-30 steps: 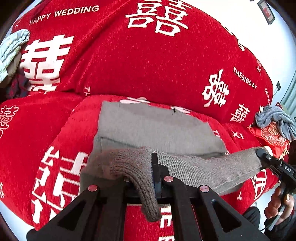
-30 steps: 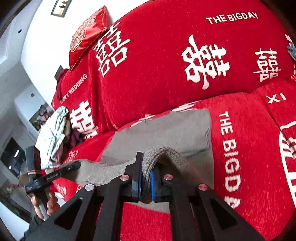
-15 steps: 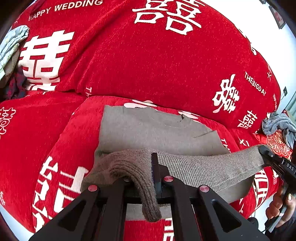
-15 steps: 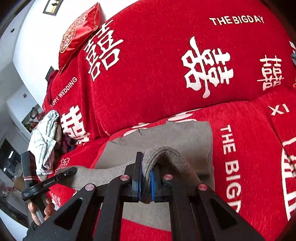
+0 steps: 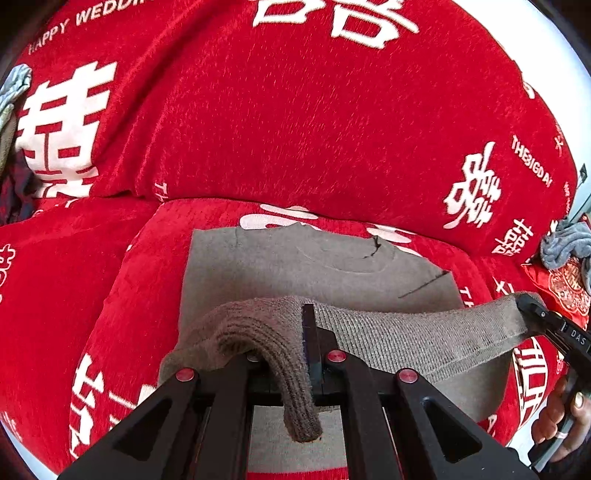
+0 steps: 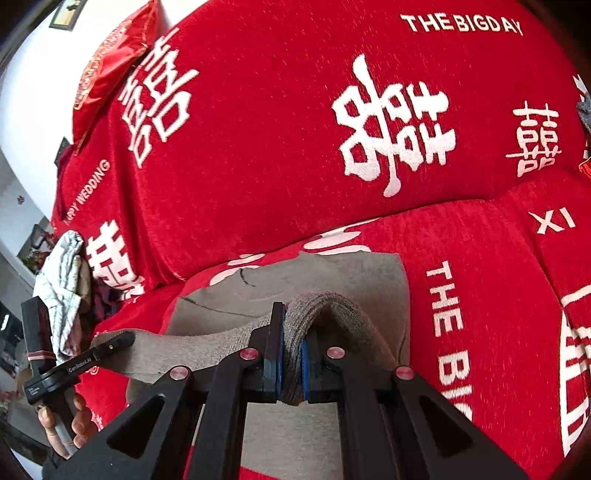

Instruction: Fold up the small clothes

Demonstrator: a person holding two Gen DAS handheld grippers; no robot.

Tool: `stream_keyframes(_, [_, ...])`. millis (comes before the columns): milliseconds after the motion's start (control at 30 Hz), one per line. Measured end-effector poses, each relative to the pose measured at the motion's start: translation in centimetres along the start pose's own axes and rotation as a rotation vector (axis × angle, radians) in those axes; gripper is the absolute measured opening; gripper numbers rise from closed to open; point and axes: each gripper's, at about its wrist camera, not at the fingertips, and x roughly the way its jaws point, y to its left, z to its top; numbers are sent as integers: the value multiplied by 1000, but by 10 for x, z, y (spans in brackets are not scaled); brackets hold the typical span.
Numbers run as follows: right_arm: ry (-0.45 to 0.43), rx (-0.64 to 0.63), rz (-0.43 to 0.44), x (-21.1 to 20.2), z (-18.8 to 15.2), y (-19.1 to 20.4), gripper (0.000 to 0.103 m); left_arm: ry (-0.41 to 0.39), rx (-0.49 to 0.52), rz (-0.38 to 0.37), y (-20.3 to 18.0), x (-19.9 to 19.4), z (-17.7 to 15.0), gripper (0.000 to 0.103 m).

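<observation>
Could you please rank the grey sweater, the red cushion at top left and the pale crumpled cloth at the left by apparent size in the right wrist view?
1. grey sweater
2. red cushion and pale crumpled cloth look alike

- You have a red plush sofa cover with white double-happiness characters and lettering such as "HAPPY WEDDING" and "THE BIGDAY" stretched over backrest and seat.
- Your left wrist view shows a crumpled blue-grey cloth at the far right, lying on a red embroidered cushion.
- Your right wrist view shows another red embroidered cushion atop the backrest against the white wall.
- A pale grey-white bundle of fabric sits at the sofa's left end, with a small framed picture high on the wall.
</observation>
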Motion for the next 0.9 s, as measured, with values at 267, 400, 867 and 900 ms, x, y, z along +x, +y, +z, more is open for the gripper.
stream_keyframes(267, [22, 12, -25, 27, 14, -9, 7, 50, 4, 20, -3, 33, 22, 6])
stream_keyframes(400, [42, 48, -30, 46, 20, -20, 7, 69, 0, 28, -2, 51, 32, 6])
stream_keyframes(867, [165, 86, -75, 124, 21, -53, 8, 230, -85, -6, 26, 138, 40, 15])
stream_keyframes(900, [169, 103, -64, 126, 21, -57, 10, 232, -88, -9, 27, 141, 40, 19])
